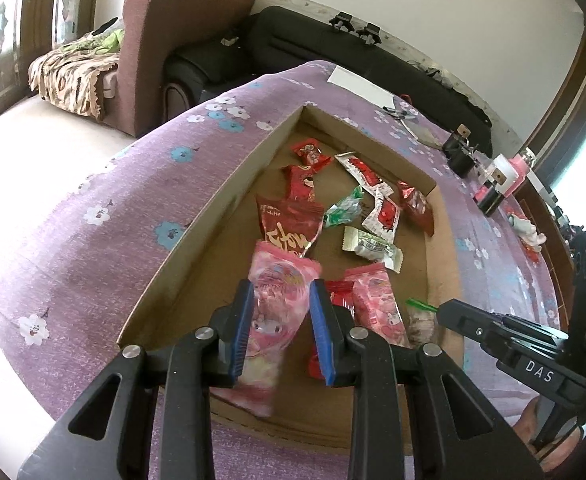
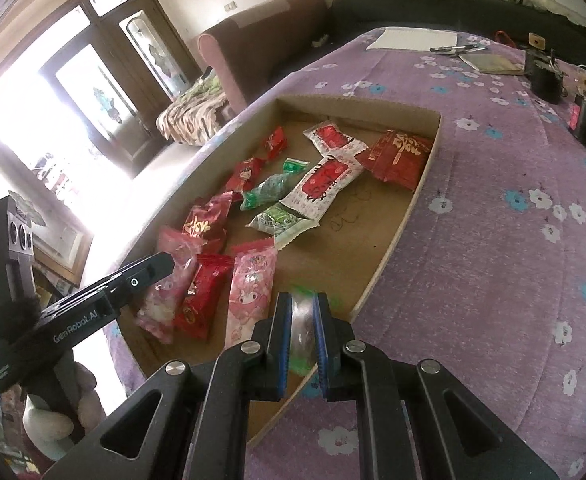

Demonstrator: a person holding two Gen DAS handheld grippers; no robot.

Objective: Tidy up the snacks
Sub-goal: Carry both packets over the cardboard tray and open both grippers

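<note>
A shallow cardboard tray on the purple flowered tablecloth holds several snack packets, red, white-and-red, green and pink. My left gripper stands open over the tray's near end, its blue pads either side of a pink packet that looks loose between them. A second pink packet lies just to the right. My right gripper is shut on a clear green-edged packet at the tray's near right corner; it also shows in the left wrist view.
On the cloth beyond the tray lie white paper, pens, a notebook and small black devices. A brown sofa and a black sofa stand behind the table.
</note>
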